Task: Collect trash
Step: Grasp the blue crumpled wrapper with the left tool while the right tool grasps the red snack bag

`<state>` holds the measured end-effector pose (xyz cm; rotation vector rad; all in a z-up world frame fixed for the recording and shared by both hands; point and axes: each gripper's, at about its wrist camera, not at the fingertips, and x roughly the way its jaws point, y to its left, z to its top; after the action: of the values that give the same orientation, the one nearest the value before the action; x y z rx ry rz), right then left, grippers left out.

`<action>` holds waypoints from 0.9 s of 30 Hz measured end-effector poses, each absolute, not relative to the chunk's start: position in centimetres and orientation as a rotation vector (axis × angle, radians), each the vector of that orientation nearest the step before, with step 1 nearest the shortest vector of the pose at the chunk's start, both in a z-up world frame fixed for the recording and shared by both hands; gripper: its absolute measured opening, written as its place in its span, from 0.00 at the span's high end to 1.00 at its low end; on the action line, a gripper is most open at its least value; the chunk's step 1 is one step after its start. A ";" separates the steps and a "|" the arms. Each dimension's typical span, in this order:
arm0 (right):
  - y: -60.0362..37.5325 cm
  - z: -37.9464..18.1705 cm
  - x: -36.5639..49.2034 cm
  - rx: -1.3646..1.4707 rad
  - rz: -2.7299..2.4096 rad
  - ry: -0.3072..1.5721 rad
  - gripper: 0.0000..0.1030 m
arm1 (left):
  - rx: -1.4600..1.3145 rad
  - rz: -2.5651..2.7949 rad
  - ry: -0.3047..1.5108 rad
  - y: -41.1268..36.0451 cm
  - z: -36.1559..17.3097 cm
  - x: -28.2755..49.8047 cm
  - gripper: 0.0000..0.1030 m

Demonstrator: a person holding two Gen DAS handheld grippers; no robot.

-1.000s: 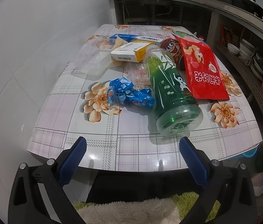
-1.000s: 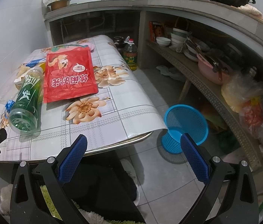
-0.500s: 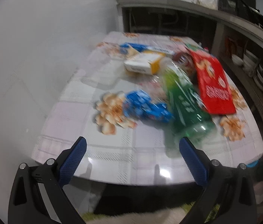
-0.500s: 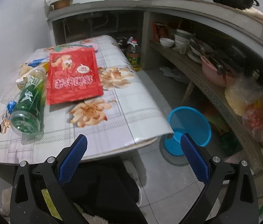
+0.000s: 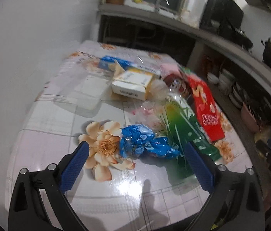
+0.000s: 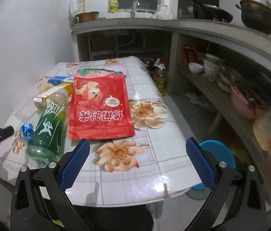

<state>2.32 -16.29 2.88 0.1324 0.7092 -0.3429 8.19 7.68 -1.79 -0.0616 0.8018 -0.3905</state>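
Trash lies on a floral table [image 5: 58,130]. A crumpled blue wrapper [image 5: 143,144] lies just ahead of my open, empty left gripper [image 5: 135,150], between its fingers. A green plastic bottle [image 5: 183,132] lies on its side to the wrapper's right; it also shows in the right wrist view [image 6: 49,127]. A red snack bag [image 6: 101,107] lies flat beyond my open, empty right gripper [image 6: 137,148]. A white and yellow carton [image 5: 131,84] and a blue box [image 5: 114,63] lie farther back.
A blue mesh waste basket [image 6: 218,152] stands on the floor right of the table. A clear plastic tray [image 5: 81,96] lies at the table's left. An oil bottle [image 6: 160,79] stands on the floor. Concrete counters with dishes run along the right. A white wall is at left.
Both grippers have moved forward over the table. The left one has closed in on the blue wrapper; the right one has come nearer the red bag. Both stayed open.
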 end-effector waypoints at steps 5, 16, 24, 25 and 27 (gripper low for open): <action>-16.9 2.0 3.8 0.182 -0.323 0.749 0.07 | -0.064 -0.435 0.869 7.0 -3.8 10.9 0.10; -19.4 1.6 7.1 0.282 -0.242 0.787 0.07 | -0.084 -0.482 0.932 7.2 -6.3 14.0 0.58; -22.2 1.2 11.4 0.480 -0.021 0.843 0.07 | -0.117 -0.495 0.914 8.5 -6.5 13.5 0.69; -22.7 1.1 11.8 0.506 -0.001 0.846 0.07 | -0.124 -0.492 0.909 8.9 -6.4 13.3 0.70; -23.6 0.7 12.7 0.564 0.053 0.858 0.07 | -0.140 -0.492 0.900 9.4 -6.2 13.0 0.71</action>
<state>12.69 -23.59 0.75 0.5635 0.8578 0.0525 13.04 9.38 -6.23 -0.1401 0.9004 -0.4921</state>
